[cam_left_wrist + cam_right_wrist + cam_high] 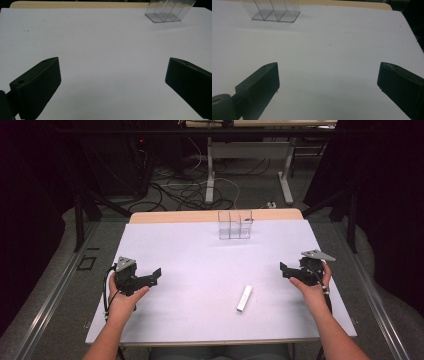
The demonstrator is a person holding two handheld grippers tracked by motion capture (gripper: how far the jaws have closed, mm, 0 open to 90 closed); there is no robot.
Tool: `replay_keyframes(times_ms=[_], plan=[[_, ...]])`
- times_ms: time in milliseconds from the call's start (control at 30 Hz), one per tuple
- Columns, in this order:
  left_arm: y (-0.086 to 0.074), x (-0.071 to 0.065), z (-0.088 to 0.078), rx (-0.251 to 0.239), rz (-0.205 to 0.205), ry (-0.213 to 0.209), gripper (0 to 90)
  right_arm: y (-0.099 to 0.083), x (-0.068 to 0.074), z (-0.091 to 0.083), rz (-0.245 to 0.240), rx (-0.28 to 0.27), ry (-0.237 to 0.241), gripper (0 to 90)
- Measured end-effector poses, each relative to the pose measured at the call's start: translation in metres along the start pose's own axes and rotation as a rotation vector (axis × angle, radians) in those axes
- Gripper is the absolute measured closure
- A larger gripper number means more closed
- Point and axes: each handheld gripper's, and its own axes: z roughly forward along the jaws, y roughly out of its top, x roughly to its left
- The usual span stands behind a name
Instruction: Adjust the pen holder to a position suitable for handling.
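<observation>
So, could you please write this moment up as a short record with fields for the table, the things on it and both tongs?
table: white top, wooden strip along the far edge
white stick: lies flat on the near half, nearer the right tongs, untouched
clear holder: upright at the far edge, with dividers, nothing visible inside
left tongs: open, nothing between the jaws, over the left side
right tongs: open, nothing between the jaws, over the right side
contact: neither tongs touches the stick or the holder

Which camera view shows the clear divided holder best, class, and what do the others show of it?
The high view shows the clear divided holder whole and upright at the table's far edge. The left gripper view and right gripper view show its base and lower walls closer, but cut off its top.
</observation>
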Motion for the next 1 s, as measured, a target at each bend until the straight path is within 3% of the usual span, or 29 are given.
replay_keyframes(times_ms=[133, 267, 367, 533, 700, 1000], plan=[[0.001, -0.003, 0.000, -0.010, -0.017, -0.024, 0.2, 0.003, 0.003, -0.003, -0.011, 0.000, 0.005, 4.0], [0.001, -0.006, 0.000, -0.018, 0.023, -0.026, 0.1, 0.011, 0.008, -0.006, -0.027, -0.007, 0.012, 4.1], [0.000, -0.007, 0.001, -0.015, 0.023, -0.034, 0.1, 0.015, 0.013, -0.007, -0.033, -0.009, 0.041, 2.9], [0.000, -0.006, 0.001, -0.021, 0.025, -0.026, 0.1, 0.033, 0.027, -0.007, -0.114, 0.006, 0.090, 0.0], [-0.002, -0.004, 0.002, -0.006, 0.030, -0.011, 0.1, 0.051, 0.038, -0.004, -0.205, 0.039, 0.102, 0.0], [-0.004, -0.001, 0.001, 0.011, 0.037, -0.008, 0.1, 0.089, 0.051, -0.003, -0.306, 0.051, 0.169, 3.8]])
